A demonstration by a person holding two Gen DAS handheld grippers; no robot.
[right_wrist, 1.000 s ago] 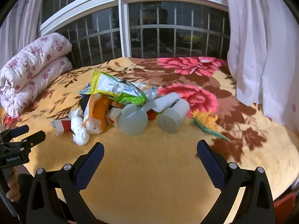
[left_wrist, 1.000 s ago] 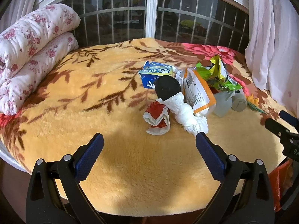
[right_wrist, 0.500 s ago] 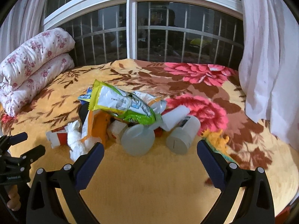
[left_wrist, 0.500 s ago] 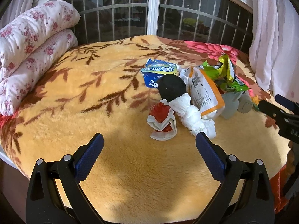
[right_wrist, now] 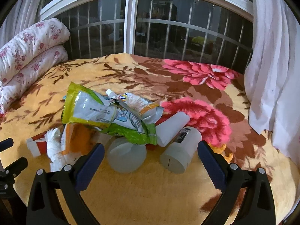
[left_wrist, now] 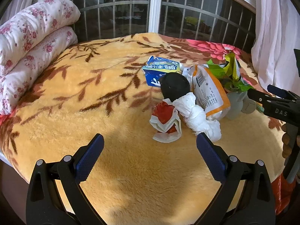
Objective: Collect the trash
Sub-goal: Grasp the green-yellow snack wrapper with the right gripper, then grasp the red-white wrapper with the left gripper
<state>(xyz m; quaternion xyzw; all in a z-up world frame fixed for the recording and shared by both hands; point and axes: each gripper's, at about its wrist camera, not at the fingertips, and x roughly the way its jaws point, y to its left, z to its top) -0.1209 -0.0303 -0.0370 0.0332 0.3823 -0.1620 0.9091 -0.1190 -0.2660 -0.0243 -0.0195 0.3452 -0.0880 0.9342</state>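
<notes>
Visibly two white tubs (right_wrist: 179,152), two snack bags (right_wrist: 105,116), one tissue wad (left_wrist: 198,116).

Left gripper (left_wrist: 149,151), right gripper (right_wrist: 150,154): black frames, silver screws, ribbed blue jaws; "DAS" lettering.

Left gripper (left_wrist: 150,147) and right gripper (right_wrist: 150,156) — jaws spread wide, holding nothing.
</notes>
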